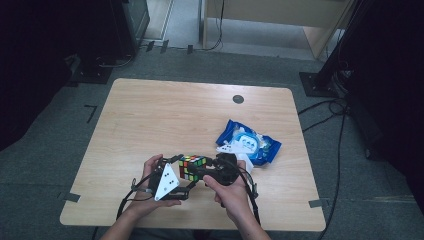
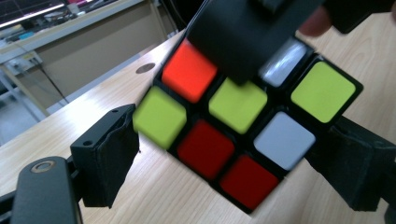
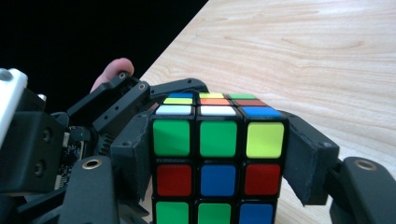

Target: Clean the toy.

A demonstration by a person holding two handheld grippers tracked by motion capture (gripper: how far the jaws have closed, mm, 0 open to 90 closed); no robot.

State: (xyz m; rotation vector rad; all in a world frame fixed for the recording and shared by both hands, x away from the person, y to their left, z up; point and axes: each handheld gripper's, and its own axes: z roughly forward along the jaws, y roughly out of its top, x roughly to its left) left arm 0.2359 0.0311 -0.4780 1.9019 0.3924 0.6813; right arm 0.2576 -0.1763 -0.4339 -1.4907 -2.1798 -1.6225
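A scrambled Rubik's cube hangs just above the wooden table, near its front edge. My right gripper comes in from the right and is shut on it. In the right gripper view the two pads press on the cube's left and right sides. My left gripper, with its pale three-cornered plate, stands open at the cube's left. In the left gripper view the tilted, blurred cube lies between the spread jaws of the left gripper, and its pads do not press on it.
A blue wipes packet lies just behind and right of the hands. A dark round grommet sits near the table's far edge. The left and far parts of the table are bare wood. Cables and black stands are on the floor around the table.
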